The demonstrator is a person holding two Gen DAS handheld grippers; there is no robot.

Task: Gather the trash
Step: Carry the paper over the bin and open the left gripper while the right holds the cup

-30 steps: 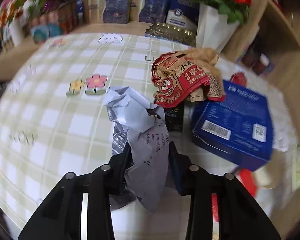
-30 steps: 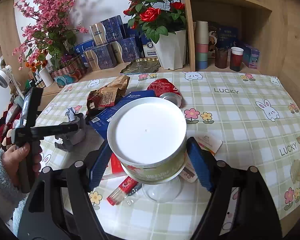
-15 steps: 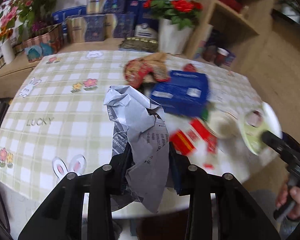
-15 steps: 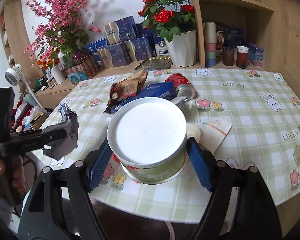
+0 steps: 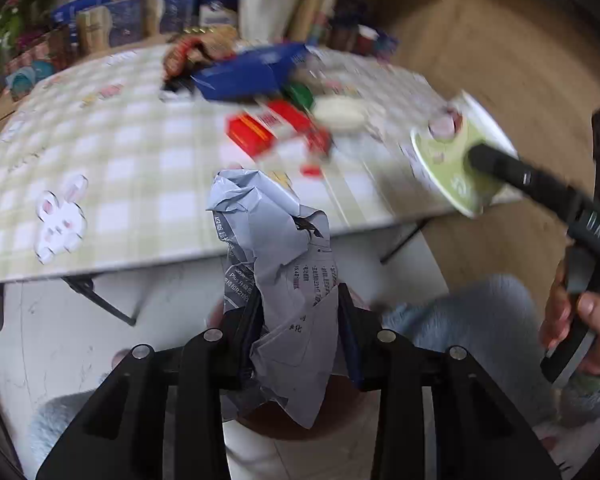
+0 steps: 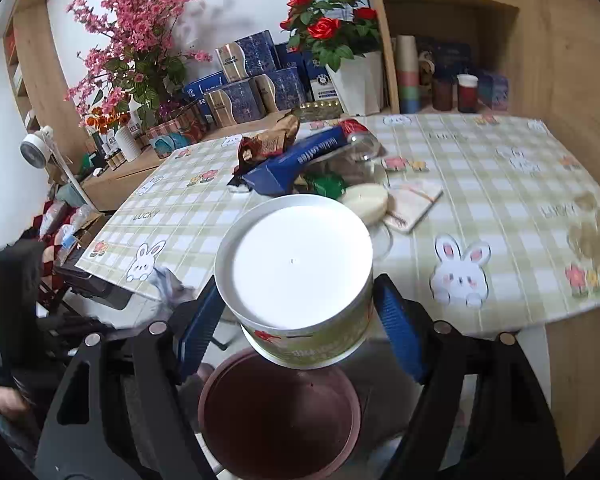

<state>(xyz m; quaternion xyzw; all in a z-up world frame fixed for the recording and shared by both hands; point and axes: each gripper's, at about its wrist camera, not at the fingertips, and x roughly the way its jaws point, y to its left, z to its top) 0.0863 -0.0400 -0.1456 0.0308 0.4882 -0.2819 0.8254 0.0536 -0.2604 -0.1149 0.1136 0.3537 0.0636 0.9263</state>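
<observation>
My left gripper (image 5: 300,312) is shut on a crumpled grey plastic mailer bag (image 5: 276,272), held off the table's near edge. A dark brown round bin (image 6: 280,412) stands on the floor just below both grippers; its rim (image 5: 300,428) peeks out under the bag. My right gripper (image 6: 298,310) is shut on a paper bowl (image 6: 294,264), white bottom toward the camera and green printed side below, right above the bin's mouth. In the left wrist view the same bowl (image 5: 456,156) shows at the right, held by the other gripper in a person's hand (image 5: 580,320).
On the checked tablecloth (image 6: 480,184) lie a blue box (image 6: 300,156), a brown-red snack wrapper (image 6: 268,144), a green wrapper (image 6: 328,184), a white lid (image 6: 366,200), a card (image 6: 412,204) and red packets (image 5: 268,128). Flower pots and boxes line the shelf behind. Folding table legs (image 5: 96,296) stand near the bin.
Both grippers have drawn back from the table top past its near edge, each still gripping its load. The brown bin has come into view beneath them.
</observation>
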